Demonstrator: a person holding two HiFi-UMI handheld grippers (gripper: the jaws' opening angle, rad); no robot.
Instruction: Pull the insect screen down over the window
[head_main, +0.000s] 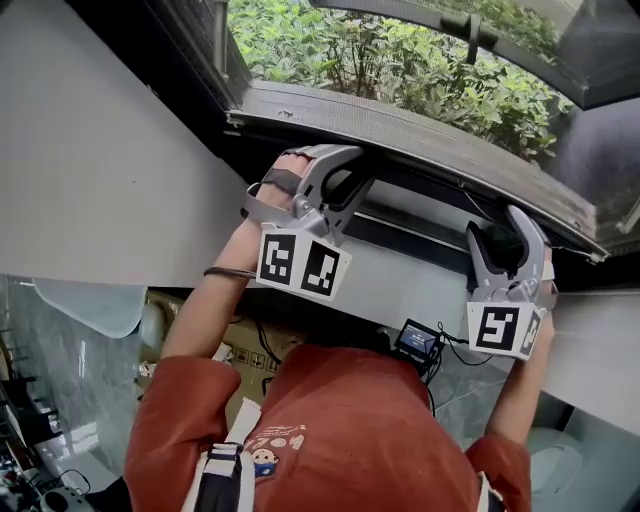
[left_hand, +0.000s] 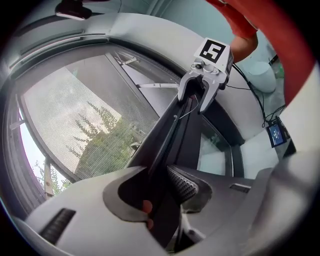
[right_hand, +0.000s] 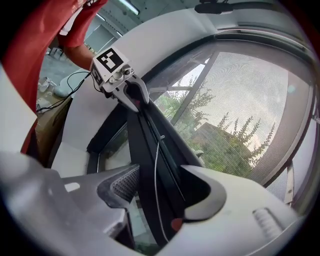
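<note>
A window (head_main: 214, 45) in a white wall (head_main: 100, 180) looks out on green bushes (head_main: 400, 60). The fingers of the left gripper (left_hand: 159, 174) are squeezed tight on the dark bar (left_hand: 170, 132) at the edge of the insect screen (left_hand: 75, 115), and the fingers of the right gripper (right_hand: 160, 170) are squeezed on the same bar further along. The gray net of the screen spreads from the bar over the window with trees showing through it, and a person in a red top (head_main: 350, 420) holds both grippers.

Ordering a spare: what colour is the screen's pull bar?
Black pull bar, clearest in the left gripper view.
</note>
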